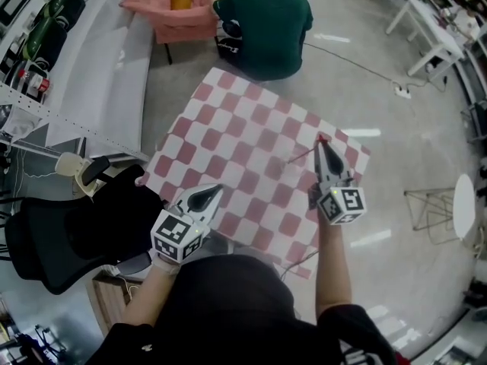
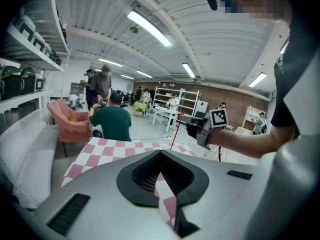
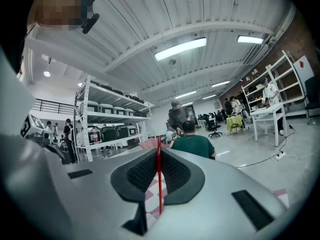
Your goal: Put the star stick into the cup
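Tabletop (image 1: 228, 128), checked red and white, fills the middle of the head view. Beyond its top edge a person in a green shirt (image 1: 266, 21) sits with back turned, with a pink armchair (image 1: 163, 6) at upper left. A black chair (image 1: 68, 234) stands at lower left and a white stool (image 1: 463, 204) at far right. Right gripper (image 1: 321, 141), over the tabletop's right side, is clamped on the thin red stick (image 1: 303, 154), which slants down-left from its tips. Left gripper (image 1: 217, 190), at the tabletop's lower edge, has its jaws together with nothing between them.
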Motion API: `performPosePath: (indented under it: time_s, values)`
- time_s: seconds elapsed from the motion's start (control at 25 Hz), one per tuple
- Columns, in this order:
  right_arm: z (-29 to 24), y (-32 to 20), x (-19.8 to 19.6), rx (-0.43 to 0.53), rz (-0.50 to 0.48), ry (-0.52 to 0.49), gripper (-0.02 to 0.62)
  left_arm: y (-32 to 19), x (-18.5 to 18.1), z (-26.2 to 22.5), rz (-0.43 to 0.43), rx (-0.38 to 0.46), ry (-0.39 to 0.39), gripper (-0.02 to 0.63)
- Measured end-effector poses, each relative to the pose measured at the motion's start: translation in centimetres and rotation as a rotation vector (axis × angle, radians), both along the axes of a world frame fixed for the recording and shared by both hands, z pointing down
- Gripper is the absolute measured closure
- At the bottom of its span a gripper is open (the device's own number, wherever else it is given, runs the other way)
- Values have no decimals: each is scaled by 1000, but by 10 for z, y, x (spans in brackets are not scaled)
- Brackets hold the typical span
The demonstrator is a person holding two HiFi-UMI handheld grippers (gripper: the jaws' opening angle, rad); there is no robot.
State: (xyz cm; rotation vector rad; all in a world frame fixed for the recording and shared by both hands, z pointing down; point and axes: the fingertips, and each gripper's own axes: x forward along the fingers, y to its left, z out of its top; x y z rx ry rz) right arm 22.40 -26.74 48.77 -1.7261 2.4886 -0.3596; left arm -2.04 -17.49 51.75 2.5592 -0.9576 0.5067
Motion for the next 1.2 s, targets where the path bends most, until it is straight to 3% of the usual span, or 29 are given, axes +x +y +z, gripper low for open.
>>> performPosePath:
  time_s: [0.52,1.2]
  values:
    - [79,-8,-4,-167,-7,-3,566,-8,-6,13,-34,-28,-29,565]
    - [110,-23,16,-233,21,4,565,-6,-7,14,-52,-31,-28,565]
